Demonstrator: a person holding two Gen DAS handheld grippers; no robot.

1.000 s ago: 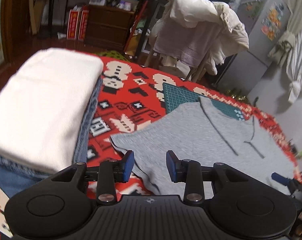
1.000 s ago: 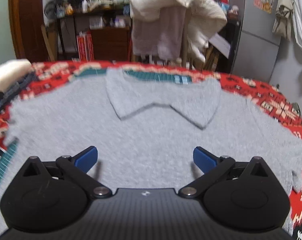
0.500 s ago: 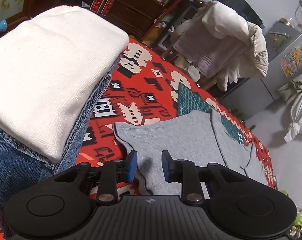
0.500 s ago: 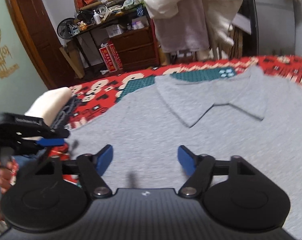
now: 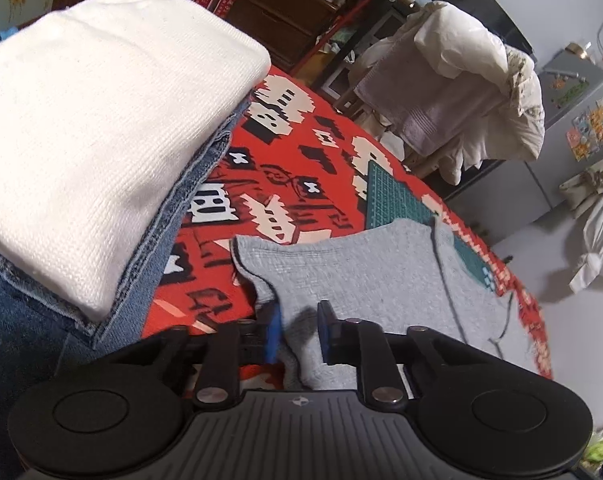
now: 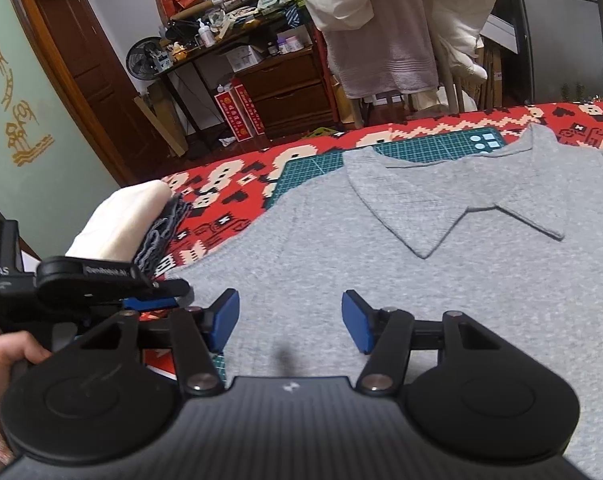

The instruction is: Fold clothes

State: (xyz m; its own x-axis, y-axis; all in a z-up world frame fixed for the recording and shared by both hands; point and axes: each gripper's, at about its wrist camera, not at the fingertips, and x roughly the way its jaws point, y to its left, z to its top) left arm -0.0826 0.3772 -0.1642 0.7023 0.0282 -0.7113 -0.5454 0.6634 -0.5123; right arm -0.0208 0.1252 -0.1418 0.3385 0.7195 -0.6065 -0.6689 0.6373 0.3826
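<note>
1. Grey polo shirt lies flat, front up, on the red patterned cloth covering the table. Collar points away from the right camera and is spread open.
2. A green cutting mat shows from under the shirt at the collar end, sitting on the red cloth.
3. Left gripper is at the shirt's sleeve edge. Fingers are narrowed to a small gap with grey fabric bunched up between the blue pads. Whether the pads actually pinch the fabric: cannot tell.
4. Right gripper hovers over the shirt's chest, below the collar. Fingers are spread wide, nothing between them, only flat shirt fabric beneath.
5. In the right view the left gripper shows side-on at the shirt's sleeve-side edge, with a hand on its grip at the frame's left.
6. Beside the shirt's sleeve side, on the same cloth: a stack of folded clothes, white knit on top of blue jeans. Stack is near the shirt but not touching it.
7. Past the collar end of the shirt, off the table: a chair draped with towels and white bedding, a wooden drawer unit, a cluttered shelf, and a fan.
</note>
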